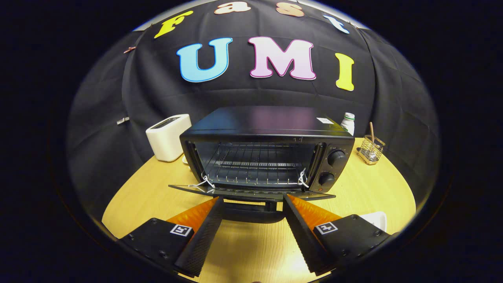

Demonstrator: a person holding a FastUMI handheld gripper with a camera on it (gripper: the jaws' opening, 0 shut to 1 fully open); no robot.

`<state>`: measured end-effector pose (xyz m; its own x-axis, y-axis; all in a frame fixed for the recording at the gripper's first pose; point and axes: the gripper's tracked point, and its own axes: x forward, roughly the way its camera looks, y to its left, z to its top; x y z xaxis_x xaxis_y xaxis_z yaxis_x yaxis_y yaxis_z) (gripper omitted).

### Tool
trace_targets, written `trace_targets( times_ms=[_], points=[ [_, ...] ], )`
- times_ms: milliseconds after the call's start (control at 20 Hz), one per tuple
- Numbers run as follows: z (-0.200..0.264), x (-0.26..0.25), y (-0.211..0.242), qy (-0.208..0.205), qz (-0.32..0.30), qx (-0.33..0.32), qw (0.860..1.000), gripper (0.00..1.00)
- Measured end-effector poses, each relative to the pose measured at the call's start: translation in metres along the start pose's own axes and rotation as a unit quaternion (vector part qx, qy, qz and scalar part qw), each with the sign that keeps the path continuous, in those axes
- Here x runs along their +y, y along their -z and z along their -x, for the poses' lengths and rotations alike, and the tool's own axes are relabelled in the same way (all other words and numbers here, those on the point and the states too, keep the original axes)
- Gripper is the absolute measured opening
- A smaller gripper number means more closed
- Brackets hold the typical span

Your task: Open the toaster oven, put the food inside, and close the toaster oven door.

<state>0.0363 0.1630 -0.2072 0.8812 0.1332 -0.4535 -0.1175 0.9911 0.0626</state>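
A black toaster oven [267, 153] stands on the wooden table [377, 184] straight ahead of me. Its door [251, 192] hangs fully down and flat, with the door handle [253, 207] just beyond my fingertips. Inside, the wire rack [253, 165] is bare. My gripper [253, 199] is open, its two fingers spread wide on either side of the handle, holding nothing. A white plate edge [376, 220] peeks out behind the right finger; whatever lies on it is hidden.
A white box-shaped appliance [169, 136] sits left of the oven. Behind the oven's right corner stands a white bottle [348, 122], and a wire holder with a wooden stick [371, 148] is further right. Two knobs [332, 167] are on the oven's right panel.
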Motion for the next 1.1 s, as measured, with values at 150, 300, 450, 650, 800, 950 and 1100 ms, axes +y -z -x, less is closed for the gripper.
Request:
trace_targets(
  times_ms=[150,300,450,650,800,950,1100],
  points=[
    [0.005,0.0,0.025,-0.004,-0.003,0.024,1.0,0.98],
    [0.007,0.001,0.062,-0.014,-0.004,0.069,0.997,0.97],
    [0.003,-0.023,0.096,0.011,-0.004,0.119,0.993,0.99],
    [0.01,-0.053,0.087,0.02,-0.01,0.119,0.993,0.99],
    [0.026,-0.086,0.07,0.026,0.004,0.107,0.994,0.99],
    [0.044,-0.129,0.055,0.037,0.004,0.095,0.995,0.99],
    [0.056,-0.178,0.051,0.045,0.012,0.1,0.994,0.99]
  ],
)
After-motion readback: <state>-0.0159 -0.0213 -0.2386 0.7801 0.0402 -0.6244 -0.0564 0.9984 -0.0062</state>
